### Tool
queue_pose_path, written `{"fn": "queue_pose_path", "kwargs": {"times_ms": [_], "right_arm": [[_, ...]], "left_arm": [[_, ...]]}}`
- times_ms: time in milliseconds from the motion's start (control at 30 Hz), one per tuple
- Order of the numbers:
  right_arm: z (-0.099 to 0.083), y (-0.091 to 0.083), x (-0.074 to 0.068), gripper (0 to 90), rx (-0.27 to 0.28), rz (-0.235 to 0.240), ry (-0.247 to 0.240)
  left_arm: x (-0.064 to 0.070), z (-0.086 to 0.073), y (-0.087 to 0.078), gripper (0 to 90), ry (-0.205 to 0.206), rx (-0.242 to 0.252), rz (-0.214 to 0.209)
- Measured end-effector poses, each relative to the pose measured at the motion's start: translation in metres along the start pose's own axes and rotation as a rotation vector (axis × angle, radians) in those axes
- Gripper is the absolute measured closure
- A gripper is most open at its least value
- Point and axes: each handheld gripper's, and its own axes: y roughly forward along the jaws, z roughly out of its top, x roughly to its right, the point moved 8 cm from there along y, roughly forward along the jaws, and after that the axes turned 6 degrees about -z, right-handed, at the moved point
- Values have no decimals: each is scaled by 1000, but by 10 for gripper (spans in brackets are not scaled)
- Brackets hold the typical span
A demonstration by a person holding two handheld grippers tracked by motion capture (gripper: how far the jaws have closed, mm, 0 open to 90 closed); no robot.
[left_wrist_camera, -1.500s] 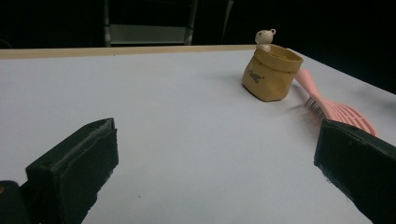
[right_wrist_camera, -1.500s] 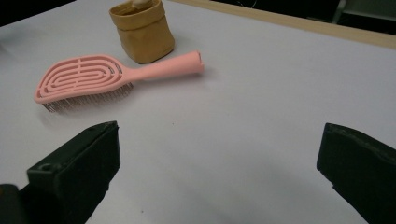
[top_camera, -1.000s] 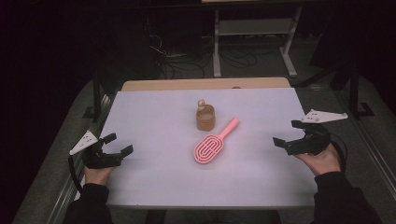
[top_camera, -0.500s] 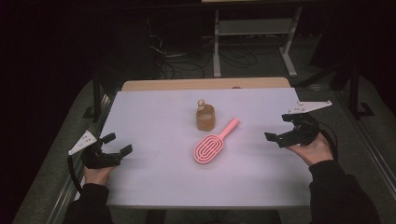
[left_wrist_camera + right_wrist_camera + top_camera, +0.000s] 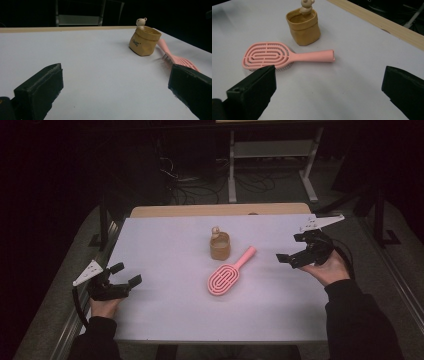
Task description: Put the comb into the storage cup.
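A pink hairbrush [image 5: 231,272] lies bristles down at the middle of the white table [image 5: 165,245], its handle pointing far right. Just behind it stands a tan pouch [image 5: 220,247] with a small bear figure in it. My right gripper [image 5: 289,248] is open, off to the right of the brush handle and apart from it. In the right gripper view the hairbrush [image 5: 287,56] and pouch [image 5: 304,27] lie ahead of the spread jaws of my right gripper [image 5: 329,92]. My left gripper [image 5: 126,274] is open near the front left, empty. The left gripper view has the pouch [image 5: 145,41] and hairbrush [image 5: 175,58] far ahead.
A wooden strip [image 5: 220,210] runs along the table's far edge. Behind it, on the dark floor, are a metal stand [image 5: 272,155] and cables. A rail [image 5: 100,265] borders the table's left side.
My right gripper has moved away from the front edge and leftward, closer to the brush handle. The left gripper has stayed almost still. Brush and pouch have not moved.
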Motion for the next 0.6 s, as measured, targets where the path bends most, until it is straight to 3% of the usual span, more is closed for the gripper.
{"fn": "queue_pose_path", "kwargs": {"times_ms": [600], "right_arm": [[18, 29, -4, 0, -31, 33, -24]], "left_arm": [[-1, 1, -1, 0, -3, 7, -1]]}}
